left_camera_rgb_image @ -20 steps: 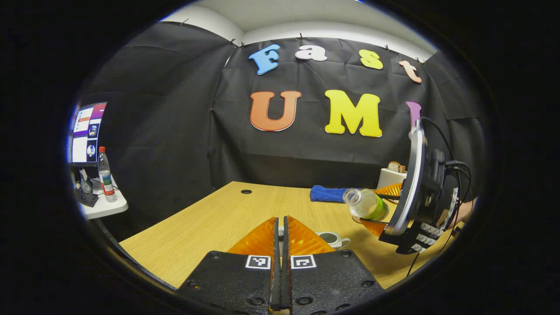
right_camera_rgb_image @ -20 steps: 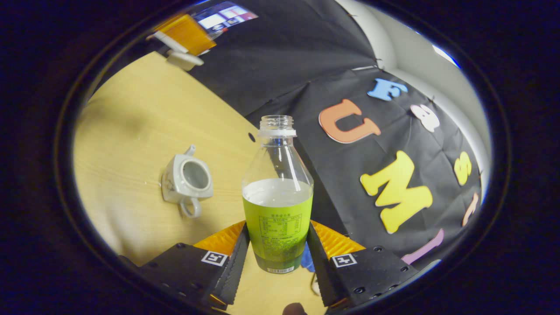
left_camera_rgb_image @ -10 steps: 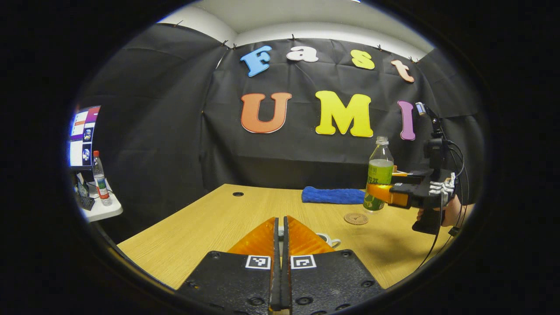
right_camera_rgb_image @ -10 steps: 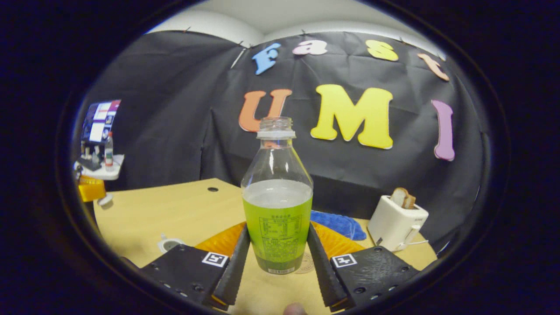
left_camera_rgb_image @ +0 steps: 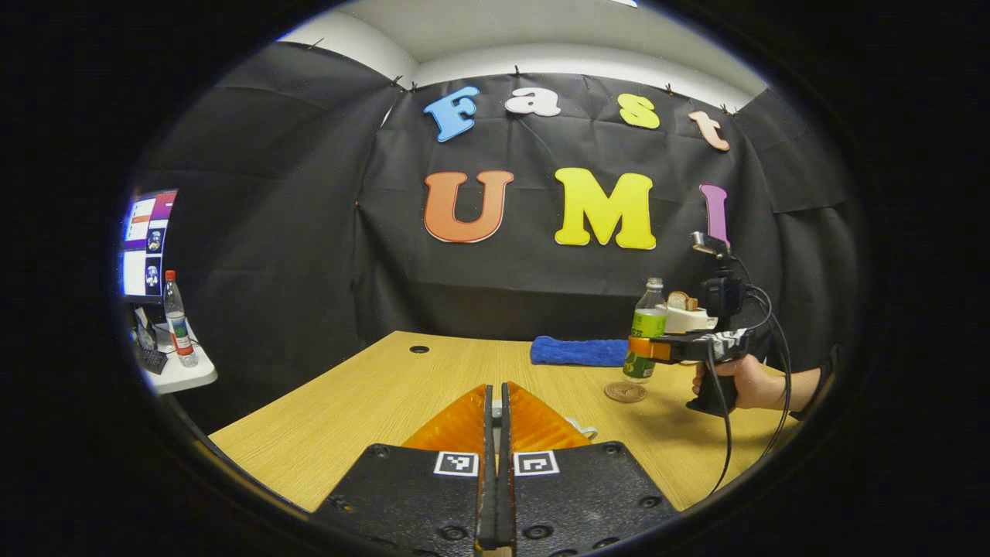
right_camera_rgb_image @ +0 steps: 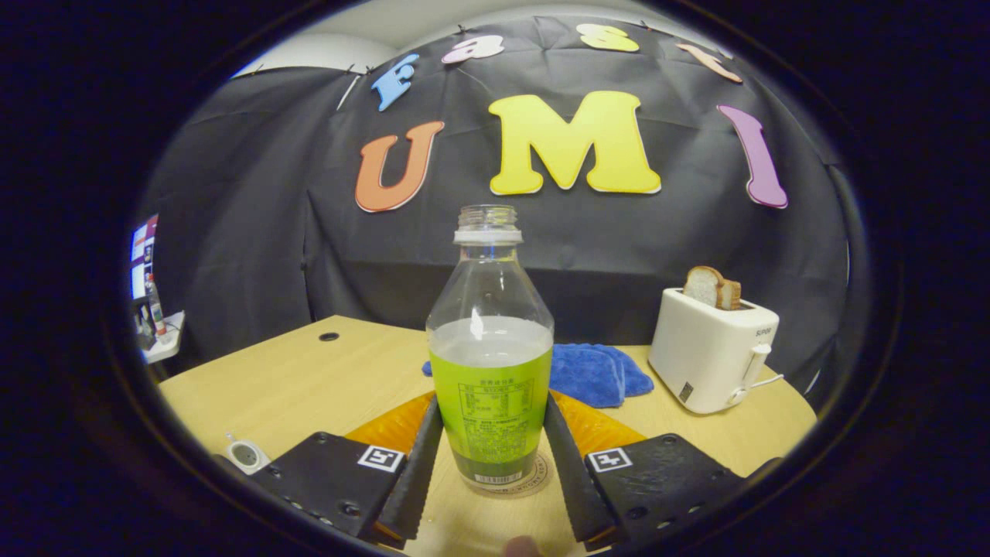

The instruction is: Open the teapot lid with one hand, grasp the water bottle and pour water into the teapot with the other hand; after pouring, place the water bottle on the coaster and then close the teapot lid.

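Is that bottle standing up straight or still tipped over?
Upright. The bottle stands with its open neck pointing up and the liquid line level, held in the right gripper over the coaster.

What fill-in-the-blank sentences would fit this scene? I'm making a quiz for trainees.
1. The right gripper is shut on the ____.
2. Behind the bottle lies a blue ____.
3. Bread sticks out of the white ____.
4. The left gripper's jaws are ____.

Missing words: bottle; towel; toaster; shut.
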### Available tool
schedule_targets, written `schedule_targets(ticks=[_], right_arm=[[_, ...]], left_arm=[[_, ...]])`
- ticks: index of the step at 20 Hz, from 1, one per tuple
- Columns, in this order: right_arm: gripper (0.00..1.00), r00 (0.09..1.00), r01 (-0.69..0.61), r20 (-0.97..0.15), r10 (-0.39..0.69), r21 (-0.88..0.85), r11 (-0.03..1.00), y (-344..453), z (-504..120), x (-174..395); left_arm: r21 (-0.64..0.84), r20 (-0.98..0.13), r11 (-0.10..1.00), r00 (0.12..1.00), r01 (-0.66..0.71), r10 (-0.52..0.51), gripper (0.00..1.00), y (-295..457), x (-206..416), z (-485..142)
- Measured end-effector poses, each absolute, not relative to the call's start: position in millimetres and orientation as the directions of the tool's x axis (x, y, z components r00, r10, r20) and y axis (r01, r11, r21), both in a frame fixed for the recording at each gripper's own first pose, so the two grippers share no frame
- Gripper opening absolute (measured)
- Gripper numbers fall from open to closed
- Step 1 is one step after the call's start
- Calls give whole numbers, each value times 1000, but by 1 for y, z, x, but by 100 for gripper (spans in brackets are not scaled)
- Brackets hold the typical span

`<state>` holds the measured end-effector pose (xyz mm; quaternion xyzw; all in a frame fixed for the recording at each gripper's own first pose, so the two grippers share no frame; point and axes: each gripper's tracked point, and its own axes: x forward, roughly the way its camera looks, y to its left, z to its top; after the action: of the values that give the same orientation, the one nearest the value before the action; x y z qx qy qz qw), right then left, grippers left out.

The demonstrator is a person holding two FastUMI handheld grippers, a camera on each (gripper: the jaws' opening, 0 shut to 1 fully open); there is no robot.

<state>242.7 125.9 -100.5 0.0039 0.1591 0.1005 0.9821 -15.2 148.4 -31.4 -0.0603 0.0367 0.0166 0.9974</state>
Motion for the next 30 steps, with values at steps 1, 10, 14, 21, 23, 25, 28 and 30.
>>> schedule_targets(ticks=[1,10,14,21,23,25,28,30], right_arm=[[71,930,-191,-313,193,38,981,126,-105,247],[71,927,-159,-338,159,28,987,126,-135,264],[72,926,-146,-347,148,33,989,124,-139,265],[98,936,-161,-310,166,41,986,126,-117,257],[98,940,-168,-291,178,60,984,125,-105,244],[97,946,-161,-270,178,85,983,114,-93,224],[98,954,-136,-256,158,103,985,91,-79,191],[98,966,-120,-221,134,73,990,67,-66,163]], left_arm=[[-116,-73,992,997,-39,31,3,149,-16,-30],[-123,-79,991,996,-53,43,3,154,-17,-33],[-125,-83,991,996,-54,44,3,154,-16,-34],[-108,-83,993,996,-55,46,3,153,-18,-31],[-102,-69,993,996,-57,50,3,154,-20,-26],[-99,-64,994,997,-50,44,2,148,-18,-25],[-84,-65,996,997,-36,30,2,135,-14,-24],[-75,-60,997,998,-18,13,2,126,-10,-23]])
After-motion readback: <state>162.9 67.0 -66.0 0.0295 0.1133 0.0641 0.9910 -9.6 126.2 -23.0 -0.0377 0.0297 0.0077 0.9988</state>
